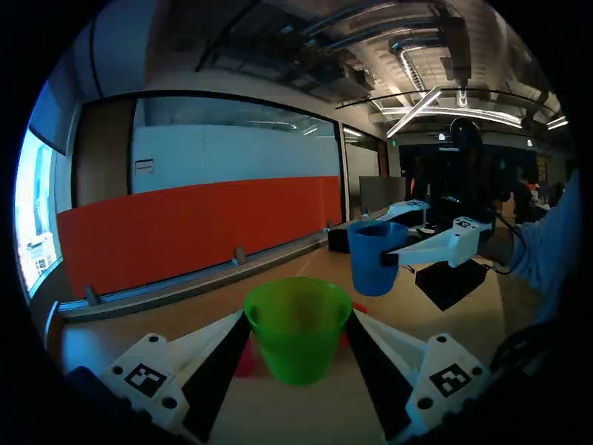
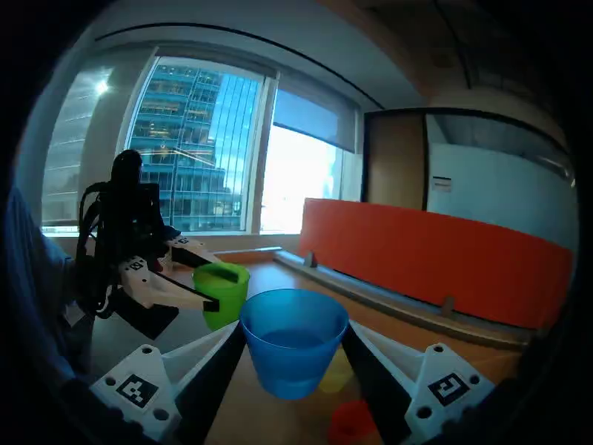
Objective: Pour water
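Our left gripper (image 1: 298, 317) has its fingers (image 1: 211, 356) pressed on both sides of an upright green cup (image 1: 298, 337). Our right gripper (image 2: 294, 328) clamps a translucent blue cup (image 2: 294, 352) the same way, with water showing inside. Both cups sit apart over the wooden surface (image 1: 311, 419), in front of the long orange panel (image 1: 200, 222). A small red item (image 2: 352, 424) and a yellow item (image 2: 335, 373) lie below the blue cup, on our side of the panel. Bare surface runs along the panel's foot.
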`<state>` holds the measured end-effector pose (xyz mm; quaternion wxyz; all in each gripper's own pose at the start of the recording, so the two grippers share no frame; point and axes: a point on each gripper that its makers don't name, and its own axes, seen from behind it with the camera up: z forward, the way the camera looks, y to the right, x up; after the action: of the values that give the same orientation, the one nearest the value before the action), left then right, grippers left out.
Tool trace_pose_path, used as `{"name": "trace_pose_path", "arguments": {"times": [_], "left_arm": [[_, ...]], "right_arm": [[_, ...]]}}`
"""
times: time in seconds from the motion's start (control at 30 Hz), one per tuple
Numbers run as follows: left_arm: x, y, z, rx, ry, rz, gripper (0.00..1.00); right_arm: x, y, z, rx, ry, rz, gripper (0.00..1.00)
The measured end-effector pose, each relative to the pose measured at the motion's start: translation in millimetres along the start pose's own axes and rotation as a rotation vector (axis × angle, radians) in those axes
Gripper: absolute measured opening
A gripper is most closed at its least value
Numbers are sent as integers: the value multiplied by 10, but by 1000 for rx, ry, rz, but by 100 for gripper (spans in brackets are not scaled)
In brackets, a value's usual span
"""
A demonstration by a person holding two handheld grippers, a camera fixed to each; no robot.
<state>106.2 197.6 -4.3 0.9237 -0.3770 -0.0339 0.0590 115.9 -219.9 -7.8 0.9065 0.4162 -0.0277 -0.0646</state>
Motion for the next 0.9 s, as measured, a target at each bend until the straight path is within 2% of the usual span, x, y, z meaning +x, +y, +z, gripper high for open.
{"name": "trace_pose_path", "arguments": {"times": [0.37, 0.67, 0.9], "left_arm": [[36, 180, -42, -26, 17, 7, 87], [42, 341, -72, -53, 29, 6, 87], [63, 442, -82, -68, 39, 1, 87]], "right_arm": [[137, 9, -18, 4, 13, -50, 91], [306, 41, -47, 5, 28, -133, 91], [443, 65, -62, 8, 38, -222, 91]]}}
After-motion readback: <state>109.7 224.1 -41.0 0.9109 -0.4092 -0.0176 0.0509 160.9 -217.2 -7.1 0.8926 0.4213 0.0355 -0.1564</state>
